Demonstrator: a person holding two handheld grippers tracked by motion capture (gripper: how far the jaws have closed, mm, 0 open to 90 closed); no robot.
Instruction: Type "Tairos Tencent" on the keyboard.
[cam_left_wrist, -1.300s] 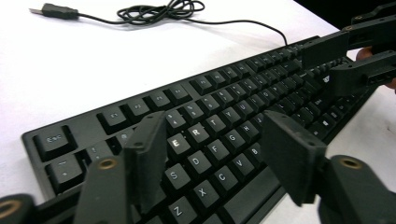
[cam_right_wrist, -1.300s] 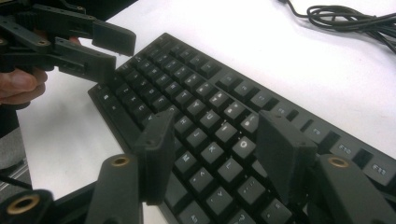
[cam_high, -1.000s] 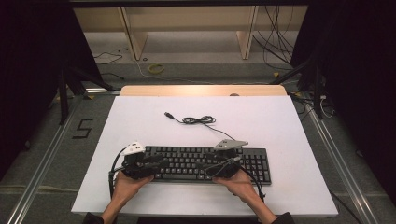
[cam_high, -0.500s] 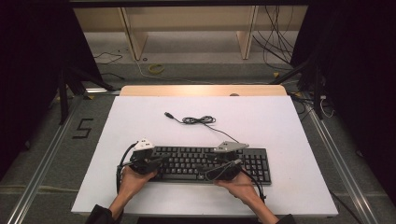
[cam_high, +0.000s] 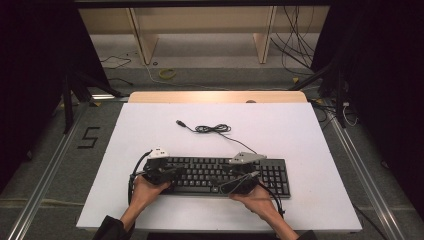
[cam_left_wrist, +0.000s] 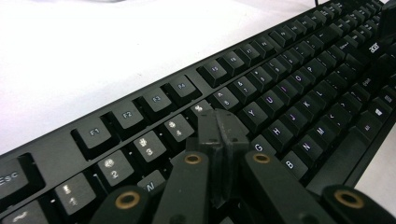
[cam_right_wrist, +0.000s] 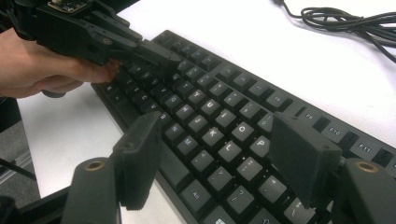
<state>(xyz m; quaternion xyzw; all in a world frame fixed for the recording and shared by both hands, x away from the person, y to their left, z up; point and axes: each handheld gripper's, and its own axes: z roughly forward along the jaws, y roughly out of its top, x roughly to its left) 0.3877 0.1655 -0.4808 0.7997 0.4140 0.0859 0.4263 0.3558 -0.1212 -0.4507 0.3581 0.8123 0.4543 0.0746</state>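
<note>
We are pressing our left gripper (cam_left_wrist: 219, 135), jaws together, onto the keyboard (cam_high: 220, 175). Our right gripper (cam_right_wrist: 219, 158) is hovering over it, its jaws having just been opening, nothing between them.

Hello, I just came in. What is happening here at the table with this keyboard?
A person sits at a white table and works on a black keyboard with a hand-held claw in each hand. The left claw is shut, with nothing between its jaws, and its tip is down among the keys near the number row, as if pressing one. The right claw hangs open over the letter keys, its jaws having just been opening. The keyboard's cable lies loosely coiled, unplugged, on the table behind.
</note>
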